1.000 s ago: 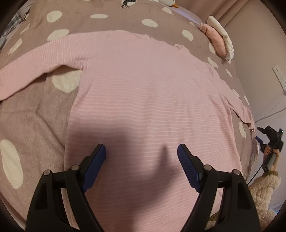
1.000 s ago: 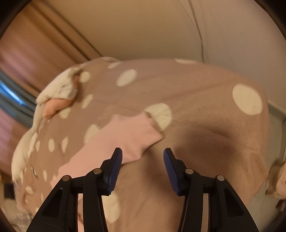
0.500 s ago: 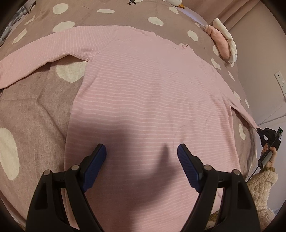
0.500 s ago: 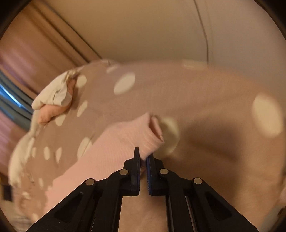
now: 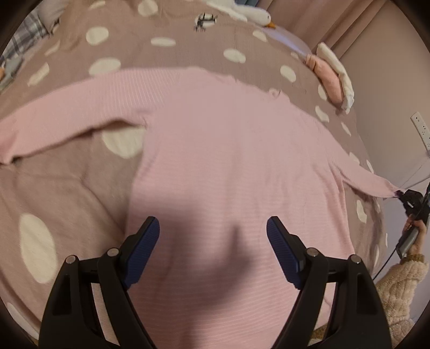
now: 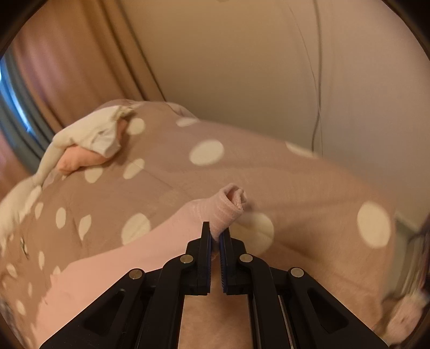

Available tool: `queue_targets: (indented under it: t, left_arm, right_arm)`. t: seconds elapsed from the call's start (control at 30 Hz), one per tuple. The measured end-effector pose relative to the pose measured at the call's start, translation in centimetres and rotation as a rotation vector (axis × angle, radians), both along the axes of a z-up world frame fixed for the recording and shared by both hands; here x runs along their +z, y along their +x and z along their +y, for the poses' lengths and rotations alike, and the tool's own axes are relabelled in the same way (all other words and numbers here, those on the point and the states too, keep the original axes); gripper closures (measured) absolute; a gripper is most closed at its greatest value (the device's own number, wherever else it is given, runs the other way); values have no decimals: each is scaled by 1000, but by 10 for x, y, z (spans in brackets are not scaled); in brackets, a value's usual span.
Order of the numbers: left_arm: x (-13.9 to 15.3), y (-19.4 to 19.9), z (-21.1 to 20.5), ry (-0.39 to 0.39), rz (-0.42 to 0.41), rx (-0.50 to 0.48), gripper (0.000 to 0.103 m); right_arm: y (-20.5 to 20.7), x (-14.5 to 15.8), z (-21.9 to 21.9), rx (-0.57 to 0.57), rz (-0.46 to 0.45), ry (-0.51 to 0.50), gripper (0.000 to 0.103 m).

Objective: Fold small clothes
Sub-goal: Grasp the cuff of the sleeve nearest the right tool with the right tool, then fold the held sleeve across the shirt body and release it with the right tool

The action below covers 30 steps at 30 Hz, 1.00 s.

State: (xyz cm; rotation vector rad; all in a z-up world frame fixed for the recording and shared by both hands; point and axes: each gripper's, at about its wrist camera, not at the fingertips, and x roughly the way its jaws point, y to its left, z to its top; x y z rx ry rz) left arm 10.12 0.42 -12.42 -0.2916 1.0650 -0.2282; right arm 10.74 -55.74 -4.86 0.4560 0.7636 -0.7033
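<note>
The right gripper [image 6: 215,236] has its fingers [image 6: 205,241] pressed together on the cuff of the pink top's sleeve [image 6: 228,206], pinching the fabric just below the open end, which stands up above the tips. From the cuff the sleeve runs back to the left over the bedspread [image 6: 309,214], brown with cream dots. Farther off to the left lies a small heap of white and pink clothes [image 6: 88,145], and beyond it a curtain [image 6: 67,61] and a plain wall [image 6: 242,67].

The left gripper [image 5: 213,233] has its fingers [image 5: 146,241] spread wide, held above the lower part of the pink top [image 5: 228,161], gripping nothing. The top lies flat on the bed, one sleeve stretched out to the left, the other pulled taut to the right edge, where the other gripper holds it. A white stuffed toy [image 5: 250,14] sits at the far edge.
</note>
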Motion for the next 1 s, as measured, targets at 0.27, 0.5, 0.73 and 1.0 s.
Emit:
queue_targets:
  t: [0.27, 0.5, 0.73, 1.0]
  left_arm:
    - [31, -6, 12, 13, -93, 34, 20]
    - [45, -11, 29, 24, -134, 86, 20]
    - [56, -15, 39, 26, -166, 113, 20]
    - [61, -18, 50, 2, -179, 140, 20]
  right_arm:
    - [27, 45, 64, 146, -21, -172, 97]
    - [46, 68, 122, 258, -38, -263, 97]
    - [62, 80, 176, 394, -61, -288, 97]
    - [76, 78, 237, 559, -76, -264, 97]
